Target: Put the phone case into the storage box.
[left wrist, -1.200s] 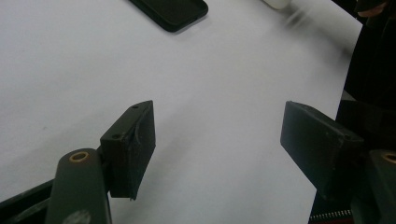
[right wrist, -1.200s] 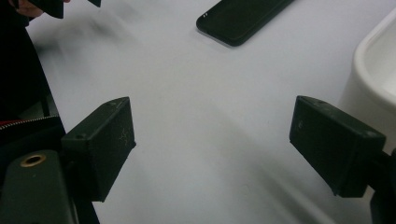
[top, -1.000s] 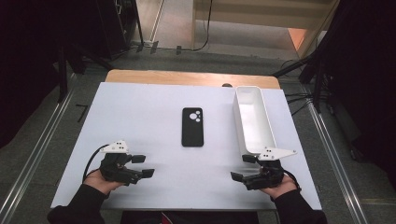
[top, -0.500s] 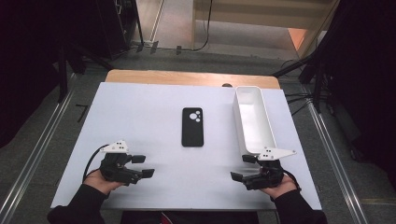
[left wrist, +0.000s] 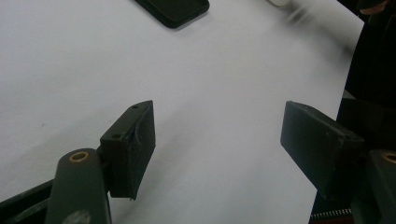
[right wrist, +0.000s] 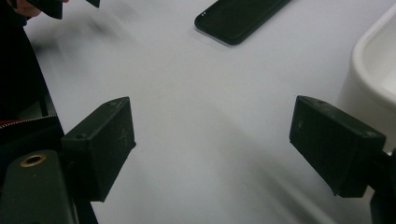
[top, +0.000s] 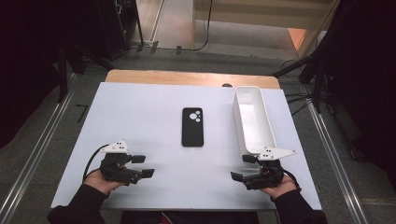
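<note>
Both tongs – L [top: 143, 165], R [top: 243, 167] – apart, empty; phone [top: 192, 126] & white bin [top: 254, 120] beyond, unobstructed.

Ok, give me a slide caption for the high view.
Two open grippers, left and right, rest near a black phone and white tray.

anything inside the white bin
The white bin looks empty: its pale floor and inner walls show in the high view, with nothing lying on them. The strip just inside its near end is hidden behind the right hand-held gripper's plate.
</note>
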Motion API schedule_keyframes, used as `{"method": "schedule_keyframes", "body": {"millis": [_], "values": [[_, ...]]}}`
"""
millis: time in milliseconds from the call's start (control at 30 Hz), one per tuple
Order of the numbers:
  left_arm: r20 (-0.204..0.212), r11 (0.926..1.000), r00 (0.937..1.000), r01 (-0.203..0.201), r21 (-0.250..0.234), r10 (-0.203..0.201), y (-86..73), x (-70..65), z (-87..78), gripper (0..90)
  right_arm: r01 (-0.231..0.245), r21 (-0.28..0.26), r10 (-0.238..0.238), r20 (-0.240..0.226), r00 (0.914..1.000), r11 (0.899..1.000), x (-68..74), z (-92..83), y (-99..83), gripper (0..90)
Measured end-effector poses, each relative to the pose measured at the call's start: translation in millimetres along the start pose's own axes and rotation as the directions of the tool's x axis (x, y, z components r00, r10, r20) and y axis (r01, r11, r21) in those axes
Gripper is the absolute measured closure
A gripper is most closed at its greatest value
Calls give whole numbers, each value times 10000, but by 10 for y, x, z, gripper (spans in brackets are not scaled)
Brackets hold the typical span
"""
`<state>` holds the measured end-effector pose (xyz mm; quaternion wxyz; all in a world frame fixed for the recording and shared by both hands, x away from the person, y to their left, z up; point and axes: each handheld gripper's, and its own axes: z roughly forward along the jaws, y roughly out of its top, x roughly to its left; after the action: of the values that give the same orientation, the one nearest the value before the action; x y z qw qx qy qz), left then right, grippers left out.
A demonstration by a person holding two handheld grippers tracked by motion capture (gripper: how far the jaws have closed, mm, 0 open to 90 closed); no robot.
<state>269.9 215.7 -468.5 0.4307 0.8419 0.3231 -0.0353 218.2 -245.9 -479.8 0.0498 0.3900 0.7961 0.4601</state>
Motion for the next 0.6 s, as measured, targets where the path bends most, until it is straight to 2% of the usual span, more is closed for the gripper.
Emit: {"method": "schedule_keyframes", "body": {"millis": [67, 133, 367, 467, 500, 533, 600], "values": [[10, 10000, 10000, 95, 1, -95, 2, 3, -1, 260, 28, 13, -28, 18, 10000, 10000, -1, 1, -1, 125], [-125, 9992, 9992, 388, -73, -388, 21, 7, 3, 261, 41, 11, -41, 36, 10000, 10000, -3, -1, -3, 126], [-431, 9983, 9977, 521, -249, -532, 62, 38, 18, 260, -24, 1, 24, 37, 10000, 10000, -7, -2, -5, 126], [-495, 9976, 9965, 662, -192, -670, 83, 60, 33, 228, -31, -6, 31, 22, 10000, 10000, -6, 2, -3, 126], [-443, 9977, 9969, 646, -216, -655, 86, 67, 43, 219, -55, -18, 55, 21, 10000, 10000, -6, 2, -3, 126], [-584, 9986, 9969, 519, -45, -521, 102, 75, 47, 219, -63, -13, 63, 39, 10000, 10000, -8, 2, -3, 125], [-663, 9983, 9961, 574, -68, -577, 117, 76, 59, 219, -114, 47, 113, 35, 9999, 9999, -9, 4, -2, 126]]}}
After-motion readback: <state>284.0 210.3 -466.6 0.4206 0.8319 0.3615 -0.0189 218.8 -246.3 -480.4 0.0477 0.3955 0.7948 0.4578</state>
